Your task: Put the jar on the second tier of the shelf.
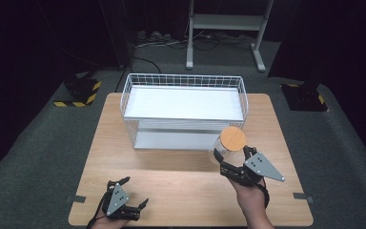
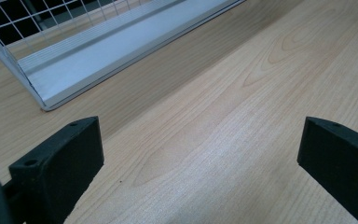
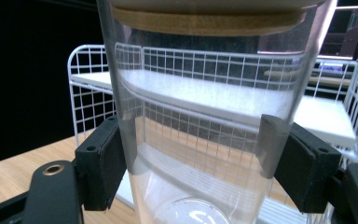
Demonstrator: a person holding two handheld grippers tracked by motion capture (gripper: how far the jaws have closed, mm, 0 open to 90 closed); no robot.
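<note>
Light wooden tabletop [image 1: 171, 176] bears a white wire 2-tier rack [image 1: 183, 110]; just before it, the right gripper [image 1: 229, 164] clamps an upright clear glass jar with wooden lid [image 1: 228, 143]; the left gripper [image 2: 200, 154] rests apart, empty.

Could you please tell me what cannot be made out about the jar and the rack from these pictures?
- Jar base: right gripper view, cut off by the bottom edge.
- Lid top: right gripper view, cut off by the upper edge.
- Rack lower shelf, back part: high view, hidden under the top shelf.
- Whether the jar holds anything: high view, too small.
</note>
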